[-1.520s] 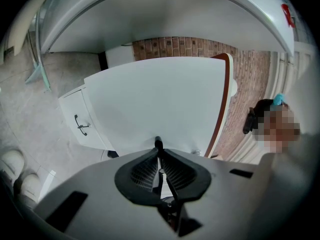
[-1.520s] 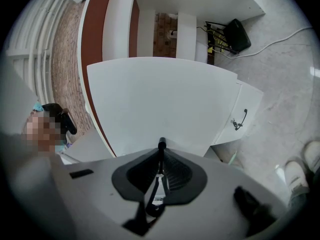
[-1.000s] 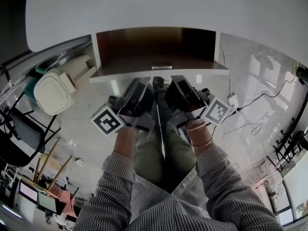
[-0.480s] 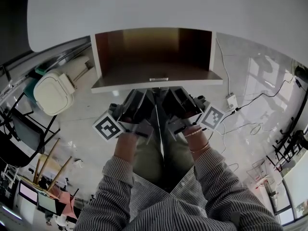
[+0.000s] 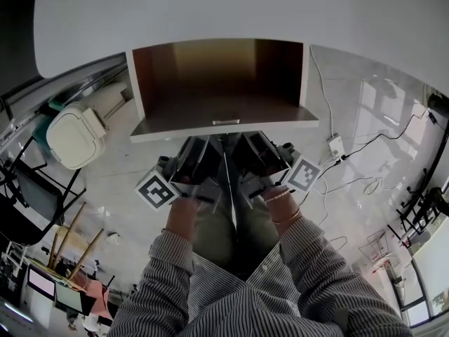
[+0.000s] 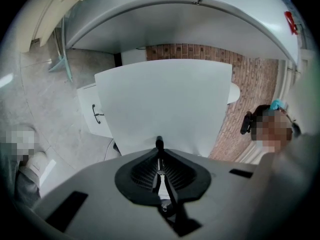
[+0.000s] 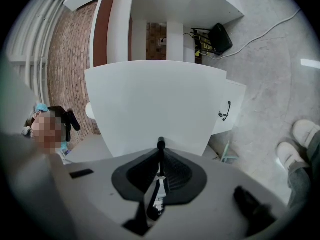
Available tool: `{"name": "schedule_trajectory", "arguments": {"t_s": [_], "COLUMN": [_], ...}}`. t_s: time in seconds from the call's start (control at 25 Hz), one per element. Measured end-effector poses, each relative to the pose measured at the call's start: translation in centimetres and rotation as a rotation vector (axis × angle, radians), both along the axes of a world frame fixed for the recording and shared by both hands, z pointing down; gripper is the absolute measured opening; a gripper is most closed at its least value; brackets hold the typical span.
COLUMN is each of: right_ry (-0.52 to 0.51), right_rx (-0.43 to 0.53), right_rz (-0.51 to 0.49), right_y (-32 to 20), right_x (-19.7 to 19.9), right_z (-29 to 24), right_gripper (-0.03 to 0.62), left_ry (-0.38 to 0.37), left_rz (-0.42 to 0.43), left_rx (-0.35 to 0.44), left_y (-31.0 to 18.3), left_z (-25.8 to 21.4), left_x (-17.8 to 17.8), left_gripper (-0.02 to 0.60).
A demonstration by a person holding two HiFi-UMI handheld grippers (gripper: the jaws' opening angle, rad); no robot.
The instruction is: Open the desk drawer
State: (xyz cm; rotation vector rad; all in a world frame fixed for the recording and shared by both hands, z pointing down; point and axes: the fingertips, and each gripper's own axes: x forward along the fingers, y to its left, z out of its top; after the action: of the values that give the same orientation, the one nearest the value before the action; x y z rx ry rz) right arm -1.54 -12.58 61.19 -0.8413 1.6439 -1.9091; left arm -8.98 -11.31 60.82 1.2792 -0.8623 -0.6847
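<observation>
The desk drawer (image 5: 217, 83) stands pulled out from under the white desk top (image 5: 210, 12), its brown inside bare. A small metal handle (image 5: 226, 120) sits mid-way along its white front. Both grippers meet there side by side: my left gripper (image 5: 212, 139) and my right gripper (image 5: 240, 139) reach under the front's edge. In the left gripper view the jaws (image 6: 159, 151) pinch the thin dark handle (image 6: 159, 143) against the white drawer front (image 6: 165, 99). The right gripper view shows the same: jaws (image 7: 161, 151) shut on the handle (image 7: 161, 144) before the front (image 7: 155, 104).
A white lidded bin (image 5: 74, 135) stands on the floor at the left, with a black chair (image 5: 28, 195) and wooden sticks (image 5: 70, 241) beyond it. A power strip (image 5: 335, 146) and cables lie at the right. A low white cabinet (image 7: 227, 111) stands under the desk. The person's shoes (image 7: 300, 139) are near.
The drawer has slid farther out from under the desk toward the person, showing more of its brown inside. Both grippers moved back with its front.
</observation>
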Motion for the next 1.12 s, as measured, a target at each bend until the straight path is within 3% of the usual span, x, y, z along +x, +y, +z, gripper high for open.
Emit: {"name": "schedule_trajectory", "arguments": {"t_s": [0.48, 1.12], "right_ry": [0.052, 0.105], "right_rx": [-0.019, -0.119], "right_rz": [0.015, 0.066], "right_y": [0.7, 1.8], "right_x": [0.1, 0.2], "right_z": [1.9, 5.9], "right_gripper": [0.037, 0.037], "left_ry": [-0.029, -0.036], "left_rz": [0.012, 0.025], "left_rx": [-0.045, -0.129], "left_y": [0.6, 1.5], "left_z": [1.9, 5.8], "left_x": [0.0, 0.0], "left_gripper": [0.04, 0.04]}}
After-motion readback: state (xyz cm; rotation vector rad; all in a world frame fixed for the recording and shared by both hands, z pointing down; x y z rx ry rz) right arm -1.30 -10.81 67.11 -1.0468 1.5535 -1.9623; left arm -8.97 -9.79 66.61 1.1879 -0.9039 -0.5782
